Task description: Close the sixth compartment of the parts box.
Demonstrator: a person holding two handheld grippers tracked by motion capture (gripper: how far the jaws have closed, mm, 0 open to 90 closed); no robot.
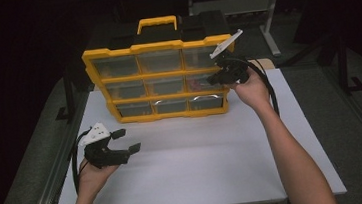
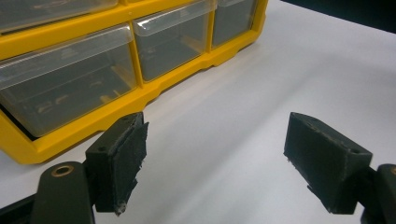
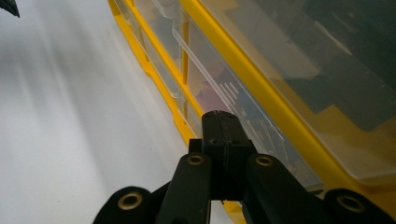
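Reaching up to the right side of the yellow drawer box [image 1: 159,79], the right gripper [image 1: 215,78] is pressing its tip against the clear front of the right-hand drawer in the middle row [image 1: 202,82], and the work in hand looks like getting that drawer open. The box is standing upright at the far middle of the white table [image 1: 194,151], with nine clear drawers in three rows. In the right gripper view the jaws are closed flat together, with nothing visibly held between them, and their tip is sitting at the ribbed lip of a clear drawer front [image 3: 233,95]; whether they are actually pinching that lip cannot be told. The likely next move calls for hooking or gripping the lip and pulling straight out towards the person, gently enough that the box is not tipping or sliding. The left gripper [image 1: 126,141] is hovering low over the table near the box's lower left corner, jaws spread wide and empty, well placed for steadying the box. The left gripper view is showing the bottom row of drawers [image 2: 65,79] close up, with faint small parts inside. The high view alone is giving the whole layout and both hands.
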